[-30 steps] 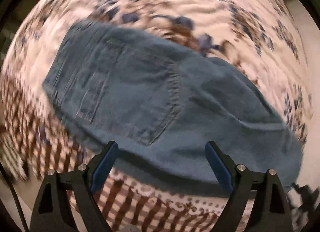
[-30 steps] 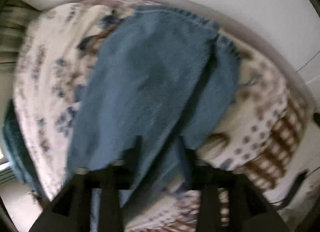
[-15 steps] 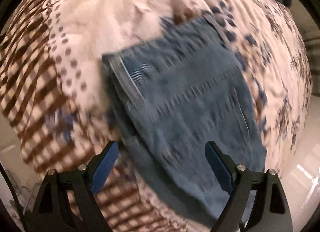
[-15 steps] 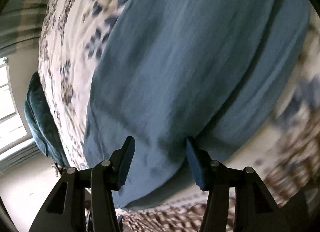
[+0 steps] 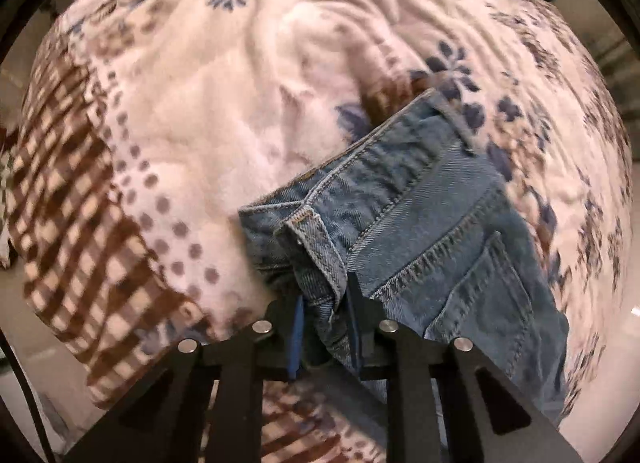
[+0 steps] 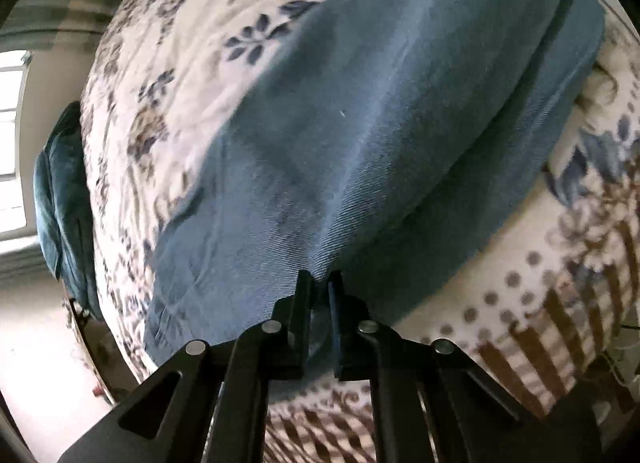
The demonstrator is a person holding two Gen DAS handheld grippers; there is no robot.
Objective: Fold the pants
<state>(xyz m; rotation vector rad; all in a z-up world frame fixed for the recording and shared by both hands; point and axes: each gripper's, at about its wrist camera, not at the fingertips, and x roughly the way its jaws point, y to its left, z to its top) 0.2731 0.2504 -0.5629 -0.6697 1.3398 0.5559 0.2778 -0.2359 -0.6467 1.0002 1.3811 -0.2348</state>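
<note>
Blue denim pants lie on a patterned bed cover. The left wrist view shows their waistband and a back pocket point(image 5: 420, 223). My left gripper point(image 5: 325, 303) points down at the waistband corner; its jaws are closing, and the bunched waistband is pinched between the blue pads. In the right wrist view the legs of the pants point(image 6: 360, 123) stretch away from me, one layer over another. My right gripper point(image 6: 320, 287) has its jaws closing too, with a pinched ridge of the leg fabric between them at the near edge.
The bed cover point(image 5: 200, 123) is cream with blue flowers, dots and a brown checked border point(image 5: 72, 203). A dark teal cloth point(image 6: 60, 203) hangs off the bed's far side near a bright window. Floor shows beyond the bed's edge at lower left in the right wrist view.
Both grippers went from wide open to closed on denim. The left swung over the pants to the waistband corner; the right came down to the near edge of the legs.
</note>
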